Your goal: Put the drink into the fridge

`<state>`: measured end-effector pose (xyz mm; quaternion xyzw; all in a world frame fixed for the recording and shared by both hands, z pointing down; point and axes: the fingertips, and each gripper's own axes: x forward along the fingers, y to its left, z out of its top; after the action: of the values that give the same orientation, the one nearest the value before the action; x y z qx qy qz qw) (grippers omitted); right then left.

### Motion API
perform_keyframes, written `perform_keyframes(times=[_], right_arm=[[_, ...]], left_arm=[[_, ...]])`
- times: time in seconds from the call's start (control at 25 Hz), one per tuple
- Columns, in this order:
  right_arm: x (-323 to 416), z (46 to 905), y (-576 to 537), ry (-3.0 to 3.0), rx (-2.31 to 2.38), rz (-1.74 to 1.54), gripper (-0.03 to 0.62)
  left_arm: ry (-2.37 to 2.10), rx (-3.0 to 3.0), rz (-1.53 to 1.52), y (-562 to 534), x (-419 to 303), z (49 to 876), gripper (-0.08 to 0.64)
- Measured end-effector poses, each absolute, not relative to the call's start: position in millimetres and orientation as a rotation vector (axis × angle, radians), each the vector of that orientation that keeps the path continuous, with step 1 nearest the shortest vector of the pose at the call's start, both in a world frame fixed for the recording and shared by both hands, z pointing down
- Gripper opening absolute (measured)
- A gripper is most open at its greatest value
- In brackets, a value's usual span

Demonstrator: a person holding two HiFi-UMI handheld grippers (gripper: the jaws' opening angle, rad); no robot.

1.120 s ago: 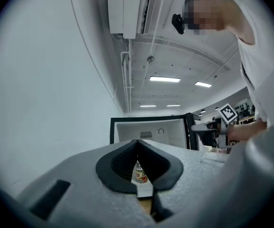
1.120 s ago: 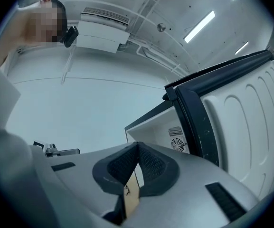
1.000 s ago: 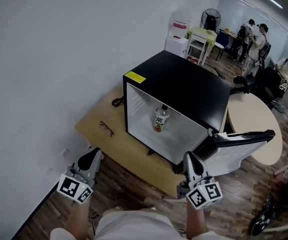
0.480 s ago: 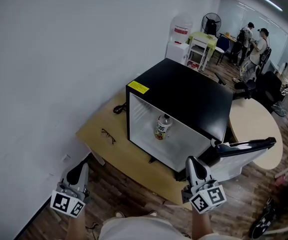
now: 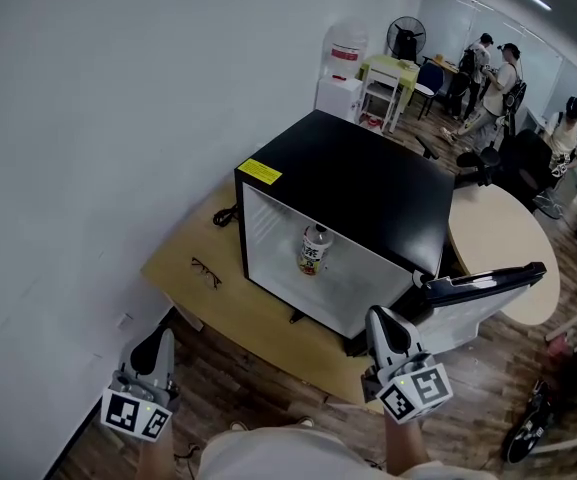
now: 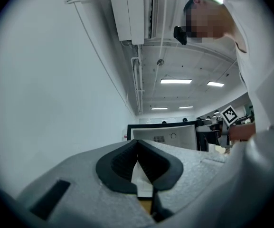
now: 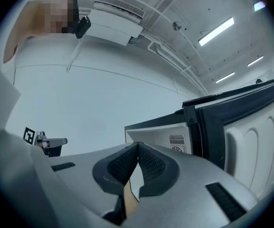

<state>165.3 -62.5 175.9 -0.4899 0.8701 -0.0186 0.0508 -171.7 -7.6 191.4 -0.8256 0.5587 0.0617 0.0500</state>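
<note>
Drink stands upright inside the fridge; door is open to the right. Fridge sits on the desk. Left gripper and right gripper: fingers closed, nothing between them, both held low before the desk. Glasses lie left of the fridge, and a dark item, possibly a cable, lies by its corner.

Notes from my end. Left tongs: pale grey moulded shell, black ribbed pads, one dark rectangular slot in casing. Right tongs: same grey shell and black ribbed pads, dark slots on both flanks. I see white cube with black square markers on each. Wearer: white top, small black camera at head.
</note>
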Motion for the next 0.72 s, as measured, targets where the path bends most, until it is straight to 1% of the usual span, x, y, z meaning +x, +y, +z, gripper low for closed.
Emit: perform_keyframes(times=[0.36, 0.72], right_arm=[[167.9, 170.7, -55.4, 2.610, -1.481, -0.089, 0.003], [162.5, 164.6, -47.0, 2.601, -1.505, -0.007, 0.002]], left_arm=[[1.596, -2.551, 0.204, -25.2, -152.8, 177.2, 0.015], [1.552, -2.590, 0.236, -27.9, -142.9, 179.8, 0.015]])
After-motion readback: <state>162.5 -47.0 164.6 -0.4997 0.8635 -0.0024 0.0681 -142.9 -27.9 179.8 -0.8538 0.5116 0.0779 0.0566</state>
